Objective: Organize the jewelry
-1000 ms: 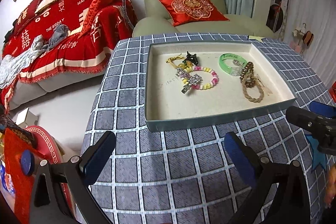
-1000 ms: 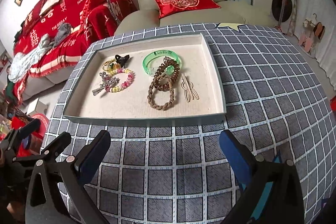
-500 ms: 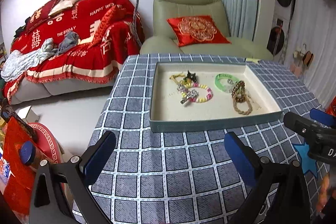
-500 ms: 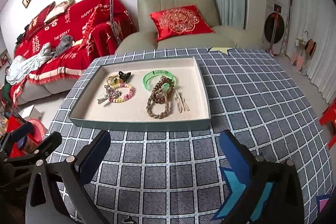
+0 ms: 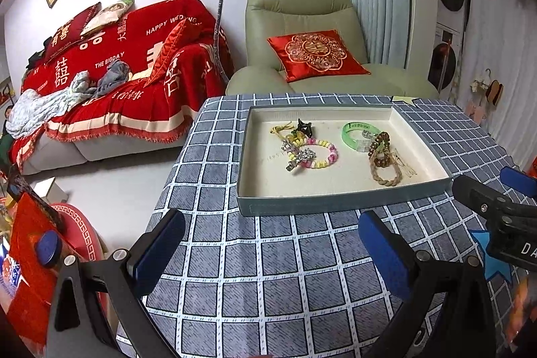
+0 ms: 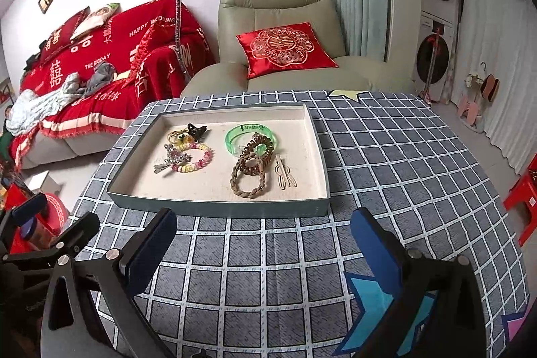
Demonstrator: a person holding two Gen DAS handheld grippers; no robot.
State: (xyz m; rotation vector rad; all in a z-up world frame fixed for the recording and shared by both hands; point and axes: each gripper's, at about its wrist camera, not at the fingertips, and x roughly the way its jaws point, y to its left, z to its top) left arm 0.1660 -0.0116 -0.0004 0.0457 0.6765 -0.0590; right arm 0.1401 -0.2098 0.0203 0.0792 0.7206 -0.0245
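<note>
Left gripper: fingers apart, empty, above checked tablecloth, near side of tray.
Right gripper: fingers apart, empty.
Tray: beaded bracelet left, green bangle far right, braided hair tie near right.
</note>
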